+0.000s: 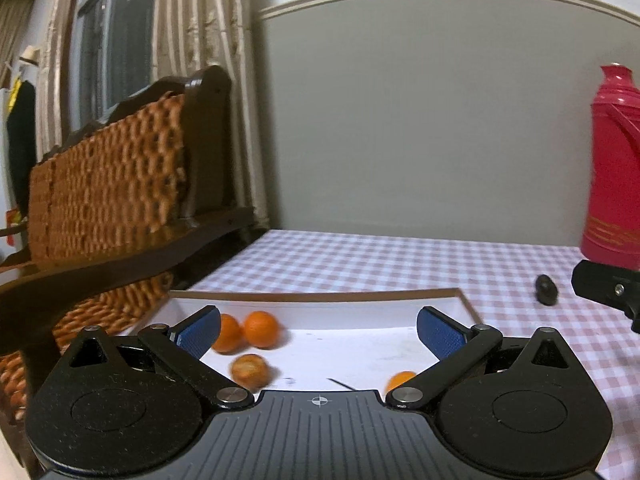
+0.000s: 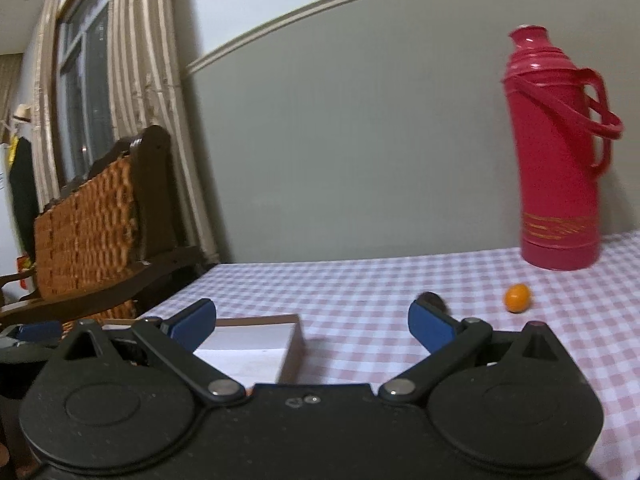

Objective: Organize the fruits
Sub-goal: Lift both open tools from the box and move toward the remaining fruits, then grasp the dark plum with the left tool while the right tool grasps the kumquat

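A shallow white box (image 1: 344, 344) with brown walls lies on the checked tablecloth. Several small oranges (image 1: 261, 329) rest inside it, one blurred (image 1: 250, 370) and one half hidden behind a finger link (image 1: 400, 380). My left gripper (image 1: 318, 330) hovers open over the box, nothing between its blue pads. In the right wrist view my right gripper (image 2: 312, 320) is open and empty, with the box corner (image 2: 294, 344) below it. One small orange (image 2: 517, 298) sits alone on the cloth near the flask, to the right of and beyond the right gripper.
A tall red thermos flask (image 2: 556, 152) stands at the back right of the table. A small dark object (image 1: 546, 289) lies on the cloth right of the box. A wooden chair with a woven back (image 1: 108, 184) stands at the table's left edge. A grey wall lies behind.
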Motion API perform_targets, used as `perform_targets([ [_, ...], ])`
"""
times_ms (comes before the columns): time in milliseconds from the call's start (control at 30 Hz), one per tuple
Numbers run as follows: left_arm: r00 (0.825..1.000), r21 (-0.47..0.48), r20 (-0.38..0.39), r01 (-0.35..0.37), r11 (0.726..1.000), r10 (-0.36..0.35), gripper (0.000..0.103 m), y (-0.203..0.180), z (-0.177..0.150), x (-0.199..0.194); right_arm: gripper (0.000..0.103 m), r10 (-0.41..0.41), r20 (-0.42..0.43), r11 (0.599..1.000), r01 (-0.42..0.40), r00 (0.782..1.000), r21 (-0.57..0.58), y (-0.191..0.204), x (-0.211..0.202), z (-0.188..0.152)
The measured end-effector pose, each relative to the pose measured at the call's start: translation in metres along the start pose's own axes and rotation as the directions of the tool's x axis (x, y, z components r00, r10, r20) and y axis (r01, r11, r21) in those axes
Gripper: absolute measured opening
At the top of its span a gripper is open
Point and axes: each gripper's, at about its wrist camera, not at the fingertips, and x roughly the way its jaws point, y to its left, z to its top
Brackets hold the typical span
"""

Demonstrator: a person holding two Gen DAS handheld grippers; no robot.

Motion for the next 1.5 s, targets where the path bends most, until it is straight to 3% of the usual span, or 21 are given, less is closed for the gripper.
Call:
perform_targets([
  [400,0.995,0.038,-0.009,0.100,0.994,-0.099,0.103,-0.050,0.000,-0.002,0.097,-0.138,-0.056,0.990,0.139,0.989,0.017,-0.039,-0.007,-0.006],
  [800,0.986,0.070,-0.029,0.169,0.983,-0.167,0.103,-0.093,-0.001,0.003,0.097,-0.211,-0.079,0.974,0.216,0.974,0.063,-0.077,-0.008,-0.008],
  [1233,0.972,0.087,-0.055,0.234,0.968,-0.230,0.103,-0.131,0.001,0.015,0.097,-0.341,-0.147,0.930,0.356,0.928,0.090,-0.126,0.000,-0.012],
  [1500,0.965,0.099,-0.082,0.258,0.961,-0.251,0.103,-0.149,0.001,0.024,0.097,-0.367,-0.159,0.918,0.384,0.917,0.096,-0.140,0.003,-0.013],
])
